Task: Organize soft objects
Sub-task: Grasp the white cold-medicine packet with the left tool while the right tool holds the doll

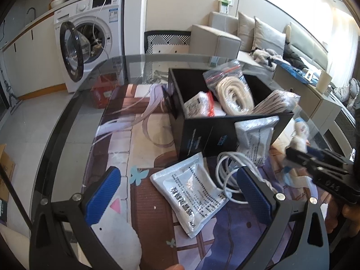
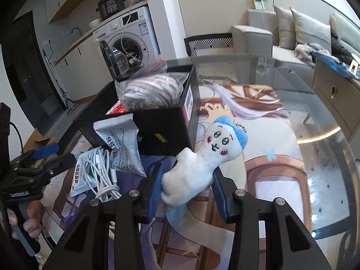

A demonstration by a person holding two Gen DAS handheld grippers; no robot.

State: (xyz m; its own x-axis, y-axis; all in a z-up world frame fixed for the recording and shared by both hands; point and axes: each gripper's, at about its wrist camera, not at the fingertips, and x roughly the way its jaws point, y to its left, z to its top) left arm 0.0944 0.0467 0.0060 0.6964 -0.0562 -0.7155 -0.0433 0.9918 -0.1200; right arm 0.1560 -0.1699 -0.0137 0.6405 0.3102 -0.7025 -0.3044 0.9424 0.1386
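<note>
Plush toy (image 2: 198, 164), white with a blue cap, sits clamped between the blue pads of the right gripper (image 2: 186, 186), raised above the bench (image 2: 315, 157) just beside the black box (image 2: 162, 130). Left gripper (image 1: 180, 193) hangs with its jaws spread wide and nothing between them, above a white printed pouch (image 1: 191, 191) lying flat on the bench mat. Coiled white cable (image 1: 227, 175) lies touching that pouch. A second pouch (image 1: 256, 139) leans against the box wall. Box (image 1: 202, 130) contents: bagged cream rope (image 1: 234, 94), a further bagged coil (image 1: 274, 103) and small packets (image 1: 200, 105). Washing machine (image 1: 94, 33) stands behind, door open.
</note>
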